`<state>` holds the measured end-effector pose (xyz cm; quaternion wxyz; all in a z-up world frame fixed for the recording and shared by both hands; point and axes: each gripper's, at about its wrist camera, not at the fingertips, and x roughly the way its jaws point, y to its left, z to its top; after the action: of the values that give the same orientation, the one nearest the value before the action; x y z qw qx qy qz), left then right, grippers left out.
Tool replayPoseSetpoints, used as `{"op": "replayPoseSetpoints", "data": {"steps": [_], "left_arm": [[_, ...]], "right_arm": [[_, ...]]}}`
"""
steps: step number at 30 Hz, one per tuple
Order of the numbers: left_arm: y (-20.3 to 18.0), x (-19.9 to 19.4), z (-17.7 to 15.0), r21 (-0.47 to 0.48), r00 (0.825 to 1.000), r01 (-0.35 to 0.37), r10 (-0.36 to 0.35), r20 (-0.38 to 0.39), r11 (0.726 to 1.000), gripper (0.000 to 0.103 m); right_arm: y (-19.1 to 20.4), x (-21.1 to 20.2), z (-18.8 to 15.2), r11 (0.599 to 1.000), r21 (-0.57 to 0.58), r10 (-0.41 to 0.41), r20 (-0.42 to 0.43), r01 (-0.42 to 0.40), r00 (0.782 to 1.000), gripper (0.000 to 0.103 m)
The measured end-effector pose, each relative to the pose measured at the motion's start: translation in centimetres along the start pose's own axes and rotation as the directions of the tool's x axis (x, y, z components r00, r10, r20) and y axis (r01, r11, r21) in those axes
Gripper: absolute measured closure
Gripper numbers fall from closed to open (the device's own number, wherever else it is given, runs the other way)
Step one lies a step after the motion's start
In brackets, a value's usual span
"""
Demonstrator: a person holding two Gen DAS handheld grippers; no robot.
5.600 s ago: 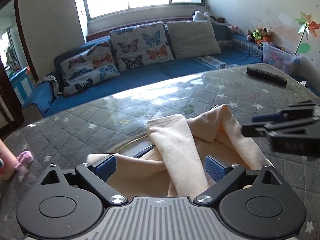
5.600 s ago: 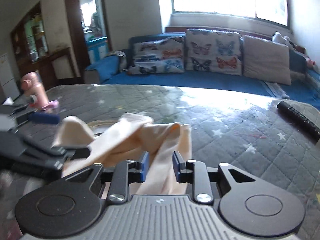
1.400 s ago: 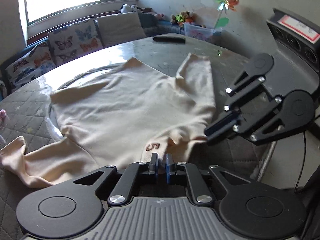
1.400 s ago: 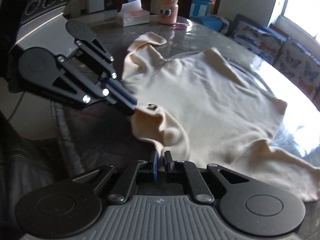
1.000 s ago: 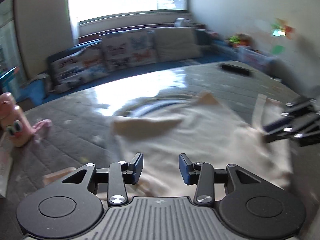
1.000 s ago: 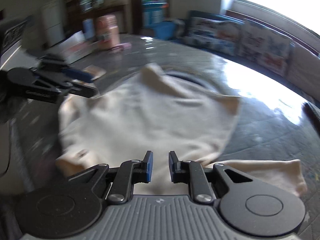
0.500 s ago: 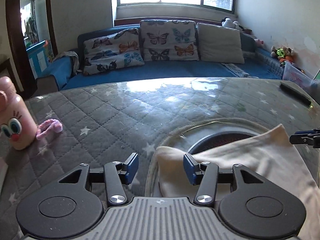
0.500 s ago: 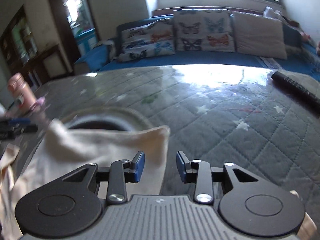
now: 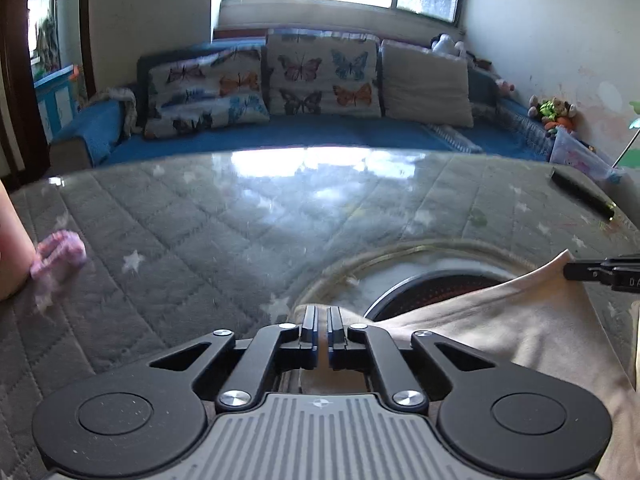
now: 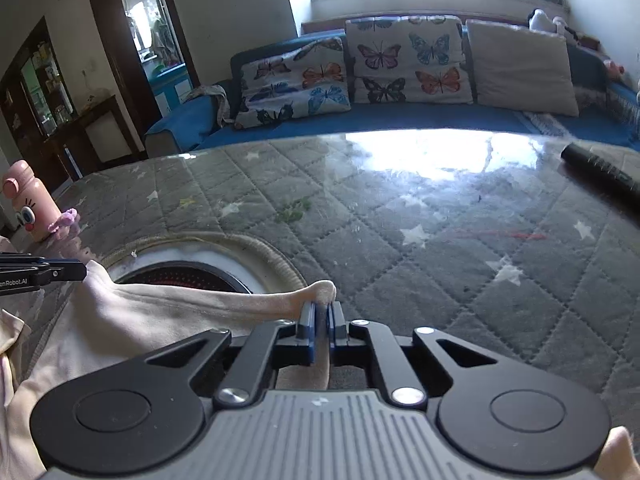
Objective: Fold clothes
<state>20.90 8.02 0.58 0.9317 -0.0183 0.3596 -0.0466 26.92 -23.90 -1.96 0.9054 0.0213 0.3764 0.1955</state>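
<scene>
Writing: "enRobot.AI" in white on side of left gripper as seen from right wrist view, first letters cut off by frame edge; "DA"-like characters on right gripper (image 9: 600, 273) in left wrist view, too partial to read.
Left gripper (image 9: 322, 332): clenched on corner of cream garment (image 9: 520, 332), blue pads nearly together, cloth pinched between, just beside round burner opening (image 9: 432, 284).
Right gripper (image 10: 321, 330): clenched on other corner of same garment (image 10: 160, 316), cloth bunching up above fingertips, at near right rim of burner opening (image 10: 188, 272).
Garment: stretched between both grippers across near side of burner opening, covering its near part, rest draped toward camera over quilted grey star cover (image 10: 440, 240).
Pink cartoon bottle (image 10: 32, 204): upright, well left of burner opening, purple fuzzy item (image 10: 64, 218) touching its base.
Black remote (image 10: 600, 176): flat, far right of burner opening.
Sofa (image 9: 320, 132): beyond table, butterfly cushions (image 9: 320, 76).
</scene>
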Motion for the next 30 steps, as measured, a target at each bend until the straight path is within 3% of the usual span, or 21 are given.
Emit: {"op": "replayPoseSetpoints", "data": {"steps": [4,10,14,17,20,21,22,28,30], "left_arm": [[0.2,-0.7,0.5,0.002,0.997,-0.017,0.017,0.07,1.0,0.1],[0.5,0.6,0.2,-0.025,1.0,0.003,-0.002,0.019,1.0,0.098],[0.6,0.2,0.0,-0.031,0.999,0.031,-0.03,0.028,0.999,0.077],[0.6,0.4,-0.1,-0.047,0.999,0.044,-0.043,0.025,0.998,0.075],[0.3,1.2,-0.3,-0.041,0.999,0.049,-0.048,0.005,0.998,0.079],[0.1,1.4,-0.3,-0.038,0.999,0.049,-0.049,-0.002,0.998,0.094],[0.1,1.5,-0.4,-0.038,0.999,0.052,-0.052,-0.005,0.998,0.1],[0.2,-0.7,-0.2,-0.031,0.993,-0.004,0.007,0.115,1.0,0.103],[0.6,-0.5,0.0,-0.044,0.994,0.002,0.002,0.105,0.999,0.103]], "right_arm": [[0.5,-1.6,0.4,0.999,-0.013,-0.036,0.076,0.037,0.996,0.098],[0.1,0.3,-0.3,0.997,-0.003,-0.077,0.032,0.077,0.997,0.098],[-0.3,0.8,-0.8,0.997,0.012,-0.081,0.019,0.081,0.997,0.097],[-0.3,0.8,-0.7,0.997,0.006,-0.08,0.016,0.08,0.997,0.096],[-0.4,0.8,-0.7,0.997,0.002,-0.078,0.016,0.078,0.997,0.096],[-0.4,0.8,-0.7,0.997,0.001,-0.078,0.016,0.078,0.997,0.096],[-0.4,0.8,-0.7,0.997,0.0,-0.079,0.016,0.079,0.997,0.096],[0.0,-1.1,-0.3,0.993,-0.003,-0.113,0.116,0.114,0.987,0.1],[-0.2,-1.4,0.0,0.993,0.007,-0.121,0.133,0.121,0.984,0.1]]}}
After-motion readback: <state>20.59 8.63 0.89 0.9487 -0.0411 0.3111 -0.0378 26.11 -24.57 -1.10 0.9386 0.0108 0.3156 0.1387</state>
